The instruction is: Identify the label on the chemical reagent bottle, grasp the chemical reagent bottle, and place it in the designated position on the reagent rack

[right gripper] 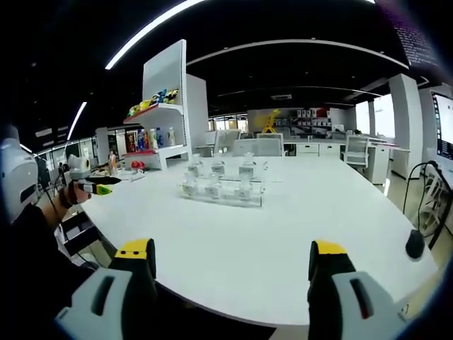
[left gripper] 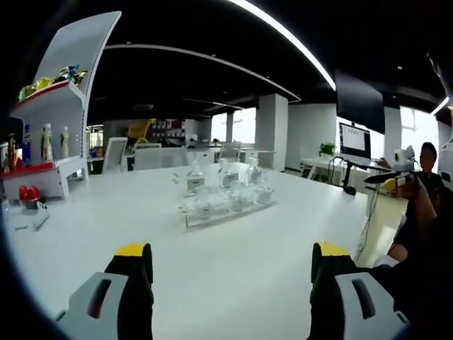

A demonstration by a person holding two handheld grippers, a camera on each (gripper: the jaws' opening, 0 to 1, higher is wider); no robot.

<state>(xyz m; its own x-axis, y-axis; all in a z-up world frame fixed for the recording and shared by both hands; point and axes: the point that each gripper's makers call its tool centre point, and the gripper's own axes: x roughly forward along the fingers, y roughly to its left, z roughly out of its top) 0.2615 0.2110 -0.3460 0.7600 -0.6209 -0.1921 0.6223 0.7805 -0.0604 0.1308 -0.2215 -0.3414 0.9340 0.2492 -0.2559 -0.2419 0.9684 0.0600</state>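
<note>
Left claw [left gripper: 230, 263] agape, far from reagent rack [left gripper: 225, 205].

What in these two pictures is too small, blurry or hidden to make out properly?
- Bottle labels: the bottles on the clear rack are too small and blurred to read, in both the left and right gripper views.
- Items on the white shelf: only coloured blobs in both views.
- Monitor contents: too small, left gripper view.
- Each hand-held gripper, left and right: cut off by the bottom edge.
</note>
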